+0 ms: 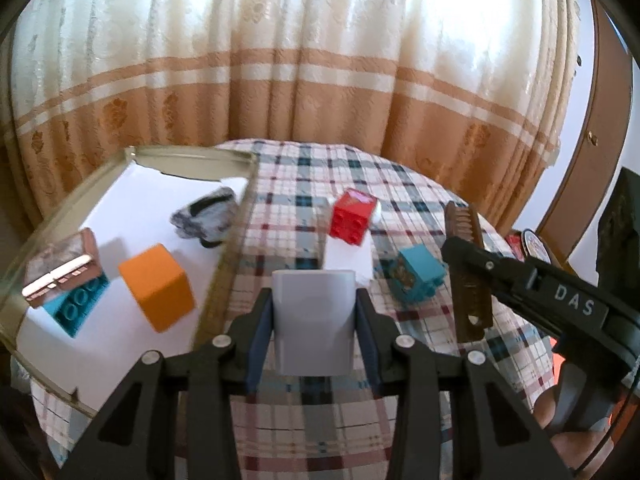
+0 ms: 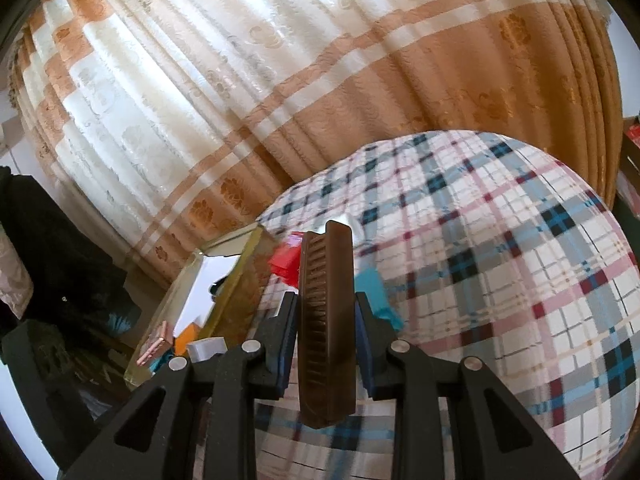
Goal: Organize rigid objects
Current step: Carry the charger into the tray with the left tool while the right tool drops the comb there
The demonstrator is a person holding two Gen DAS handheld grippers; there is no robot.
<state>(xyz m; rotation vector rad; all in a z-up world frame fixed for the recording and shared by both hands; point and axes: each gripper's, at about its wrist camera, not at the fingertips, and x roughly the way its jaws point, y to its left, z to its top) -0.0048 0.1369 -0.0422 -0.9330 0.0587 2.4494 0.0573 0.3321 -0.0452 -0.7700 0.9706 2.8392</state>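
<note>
At the far left lies a shallow tray (image 1: 60, 216) with a gold-toned rim and a white floor, resting on a surface covered by a plaid cloth (image 1: 304, 184). On the tray's near left a copper-coloured box (image 1: 60, 268) sits on top of a teal brick (image 1: 76, 308). Just right of them is an orange cube (image 1: 158, 286), and farther back, near the tray's right rim, a grey and black marbled object (image 1: 206, 216).

Right of the tray, the left gripper (image 1: 314, 312) is clenched on a white block (image 1: 314, 320), held upright between its blue pads above the cloth.

Beyond it on the cloth a red brick (image 1: 352, 216) lies tilted, with a small white piece just beside it. To the right and nearer sits a teal printed brick (image 1: 416, 280), apart from the red one.

Farthest right, the right gripper (image 2: 326, 312) is clenched on a brown comb (image 2: 326, 320), held on edge with its teeth facing left, above the cloth. A patterned curtain (image 1: 320, 60) hangs behind everything.
</note>
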